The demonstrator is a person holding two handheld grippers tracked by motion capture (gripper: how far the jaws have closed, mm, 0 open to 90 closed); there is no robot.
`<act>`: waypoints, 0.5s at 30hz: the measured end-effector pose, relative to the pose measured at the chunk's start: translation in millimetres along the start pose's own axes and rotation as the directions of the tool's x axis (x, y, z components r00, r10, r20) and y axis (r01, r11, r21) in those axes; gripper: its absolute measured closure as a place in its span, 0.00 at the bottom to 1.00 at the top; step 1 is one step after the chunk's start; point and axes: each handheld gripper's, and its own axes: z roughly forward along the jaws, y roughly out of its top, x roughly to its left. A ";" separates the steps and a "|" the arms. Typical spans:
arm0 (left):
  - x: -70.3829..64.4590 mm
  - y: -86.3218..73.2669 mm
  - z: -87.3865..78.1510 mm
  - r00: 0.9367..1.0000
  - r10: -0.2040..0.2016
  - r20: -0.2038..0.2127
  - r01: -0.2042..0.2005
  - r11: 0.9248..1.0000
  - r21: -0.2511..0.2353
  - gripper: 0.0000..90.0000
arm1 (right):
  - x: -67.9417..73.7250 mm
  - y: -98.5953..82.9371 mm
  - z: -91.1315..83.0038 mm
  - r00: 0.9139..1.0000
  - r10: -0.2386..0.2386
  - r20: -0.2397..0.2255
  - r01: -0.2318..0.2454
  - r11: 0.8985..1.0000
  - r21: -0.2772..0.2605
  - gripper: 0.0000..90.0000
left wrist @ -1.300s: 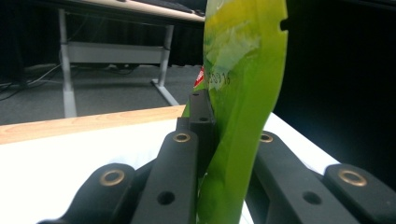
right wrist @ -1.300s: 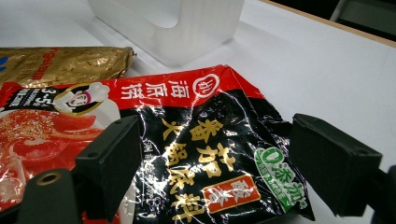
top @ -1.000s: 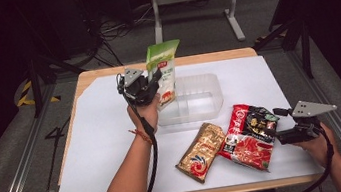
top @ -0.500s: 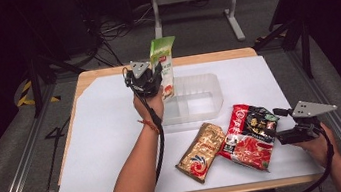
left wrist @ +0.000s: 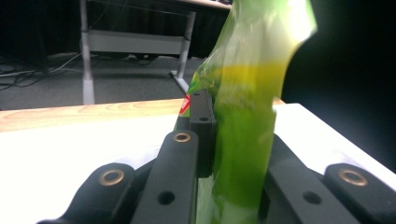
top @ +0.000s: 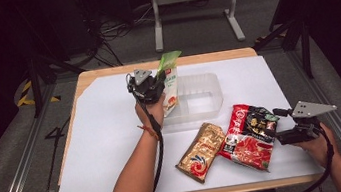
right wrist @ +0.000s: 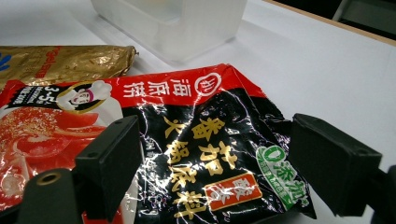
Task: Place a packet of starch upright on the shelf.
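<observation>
Jaws of the right gripper (top: 277, 122) stand spread apart, low at the near right, facing the red-and-black packet (top: 246, 137) lying beside a gold packet (top: 200, 153). Farther off, the left gripper (top: 152, 84) pinches a green packet (top: 170, 82) upright, raised at the clear container's (top: 204, 102) left end.

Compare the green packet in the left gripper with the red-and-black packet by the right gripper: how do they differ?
The green packet stands upright, clamped in the left gripper at the clear bin; the red-and-black packet lies flat on the table between the right gripper's open jaws, ungripped. Both are sealed food pouches.
</observation>
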 end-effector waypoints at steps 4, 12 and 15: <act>2.0 -1.9 -7.1 0.999 0.029 0.024 -0.029 0.999 0.019 0.94 | 0.9 0.4 0.5 1.000 0.000 -0.001 0.000 1.000 0.002 0.20; 18.6 -12.0 -22.3 0.997 0.062 0.049 -0.065 0.995 0.070 0.92 | 1.6 0.3 2.2 1.000 -0.004 -0.002 0.004 1.000 0.010 0.20; 20.8 -16.5 -26.2 0.996 0.078 0.052 -0.082 0.994 0.078 0.92 | 1.9 0.3 2.8 1.000 -0.005 -0.004 0.005 1.000 0.013 0.20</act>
